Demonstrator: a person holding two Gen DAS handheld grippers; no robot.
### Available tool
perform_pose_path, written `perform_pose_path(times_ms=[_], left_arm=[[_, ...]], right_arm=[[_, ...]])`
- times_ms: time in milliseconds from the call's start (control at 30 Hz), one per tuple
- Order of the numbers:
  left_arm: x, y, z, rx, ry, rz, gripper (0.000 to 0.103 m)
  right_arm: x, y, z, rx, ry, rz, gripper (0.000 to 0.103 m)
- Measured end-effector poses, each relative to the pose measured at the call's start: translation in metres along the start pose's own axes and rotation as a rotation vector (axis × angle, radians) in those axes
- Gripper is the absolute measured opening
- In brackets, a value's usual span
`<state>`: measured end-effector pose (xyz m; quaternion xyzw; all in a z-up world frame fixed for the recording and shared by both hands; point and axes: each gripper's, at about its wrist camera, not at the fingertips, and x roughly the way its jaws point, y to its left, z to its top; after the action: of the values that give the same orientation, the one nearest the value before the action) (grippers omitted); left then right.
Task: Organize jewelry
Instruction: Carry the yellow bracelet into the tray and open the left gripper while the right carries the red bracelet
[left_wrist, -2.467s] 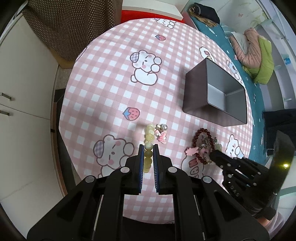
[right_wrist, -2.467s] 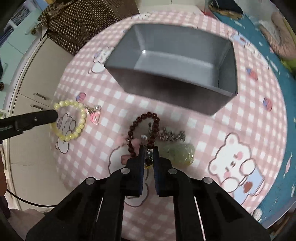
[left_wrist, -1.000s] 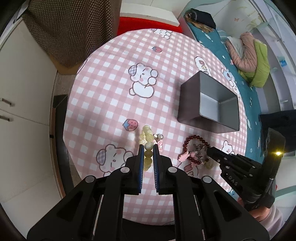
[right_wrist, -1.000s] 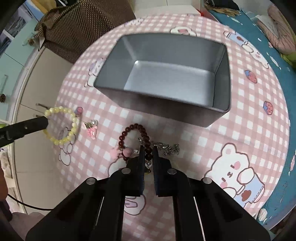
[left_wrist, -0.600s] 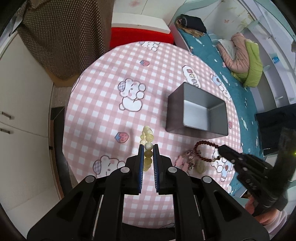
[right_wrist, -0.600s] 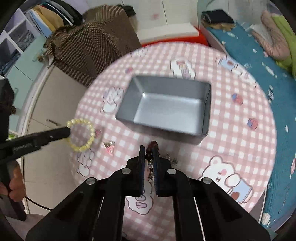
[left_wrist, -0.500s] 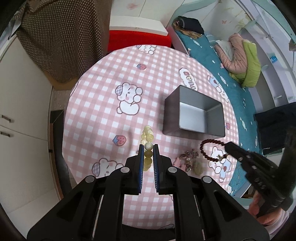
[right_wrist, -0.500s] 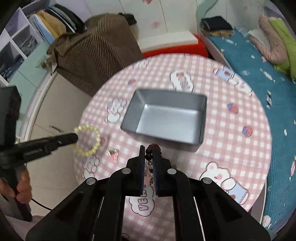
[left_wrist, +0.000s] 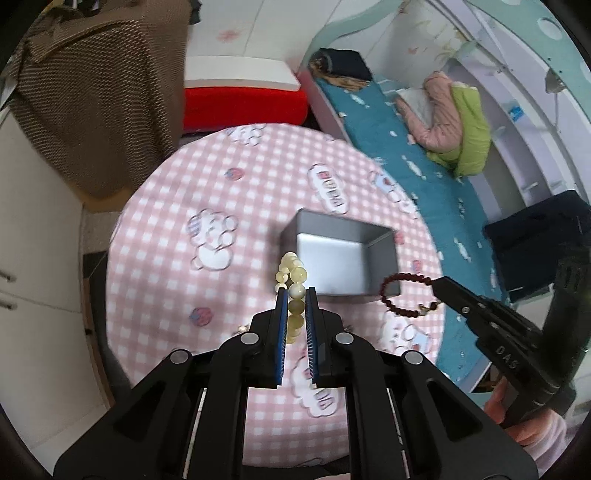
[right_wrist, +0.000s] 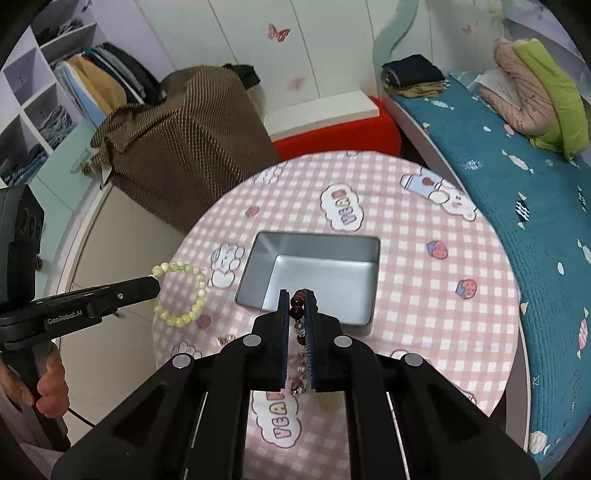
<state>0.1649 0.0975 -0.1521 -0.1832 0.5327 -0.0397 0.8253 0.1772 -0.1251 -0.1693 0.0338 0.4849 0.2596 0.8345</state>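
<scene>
My left gripper (left_wrist: 296, 290) is shut on a pale yellow bead bracelet (left_wrist: 292, 275), which hangs in the air as a ring (right_wrist: 184, 291) left of the grey metal box (right_wrist: 314, 277). My right gripper (right_wrist: 298, 293) is shut on a dark red bead bracelet (right_wrist: 298, 304); that bracelet (left_wrist: 400, 293) dangles as a loop just right of the box (left_wrist: 343, 254). Both grippers are held high above the round pink checked table (right_wrist: 424, 295). The box is open and looks empty. More small jewelry (right_wrist: 299, 363) lies on the cloth under my right fingers, partly hidden.
A small charm (right_wrist: 226, 339) lies on the cloth near the table's left edge. Behind the table are a brown covered piece of furniture (right_wrist: 177, 147), a red and white bench (right_wrist: 332, 122) and a teal bed (right_wrist: 517, 166). A hand (right_wrist: 48, 384) grips the left handle.
Both grippers have risen well above the table, each lifting its bracelet off the cloth. The table and box look smaller, and the red bracelet now hangs free beside the box.
</scene>
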Motion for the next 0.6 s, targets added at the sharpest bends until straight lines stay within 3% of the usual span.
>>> perform_pose_path(times_ms=[233,600], left_arm=[[0.008,-0.029,0.019,0.064,0.004,-0.052,0.009],[0.074,-0.050,0.033,0.105,0.135,-0.070,0.009]], right_arm=[[-0.004,-0.013,0.011,0.045,-0.040,-0.003,0.007],[0.003,-0.033,0.019,0.112,-0.047,0.006,0.007]])
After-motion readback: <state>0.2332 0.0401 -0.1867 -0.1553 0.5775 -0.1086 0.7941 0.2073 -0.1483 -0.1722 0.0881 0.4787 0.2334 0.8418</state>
